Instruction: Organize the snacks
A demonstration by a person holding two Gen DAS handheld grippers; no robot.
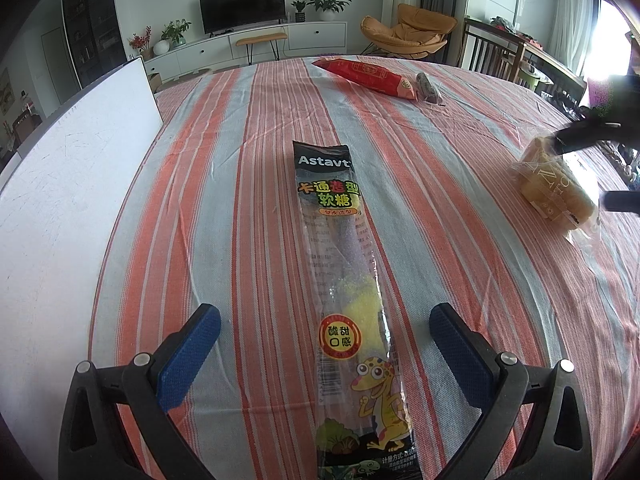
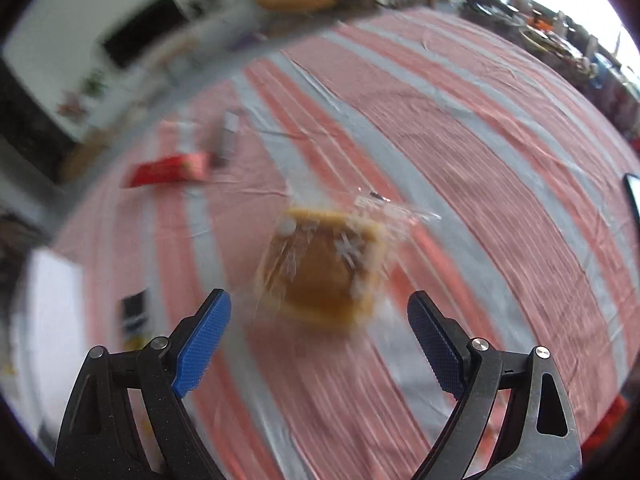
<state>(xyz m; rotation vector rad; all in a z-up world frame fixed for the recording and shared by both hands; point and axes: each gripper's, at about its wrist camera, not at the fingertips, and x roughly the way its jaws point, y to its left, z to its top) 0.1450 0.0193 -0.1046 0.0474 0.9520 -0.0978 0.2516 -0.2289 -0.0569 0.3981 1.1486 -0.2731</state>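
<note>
A: Where does the left tool sit?

B: Low over the striped tablecloth on the counter, its blue pads spread wide. The long gummy candy packet lies flat between them, running from 6 o'clock up toward 12, touching neither pad.

A: What else lies around it?

B: In the left wrist view, a red snack packet lies at the far edge near 12 o'clock, with a small dark wrapped snack just beside its right end. At 9 o'clock a white board covers the counter's left side. At 3 o'clock sits a clear bag of yellow cake slices.

A: And the right tool?

B: The right tool hangs above that same bag of cake slices, pads wide apart, holding nothing. Its view is blurred. The bag lies just ahead of the fingertips, toward 12 o'clock, a crinkled clear tail at its far end. From the left view, the right tool's dark fingers show on either side of the bag; I cannot tell whether they touch it.

A: Anything in the way?

B: Bare cloth around both packets. In the right view the red packet is well off at 10 o'clock, and a dark flat thing sits at the 3 o'clock edge, too cropped to name.
</note>
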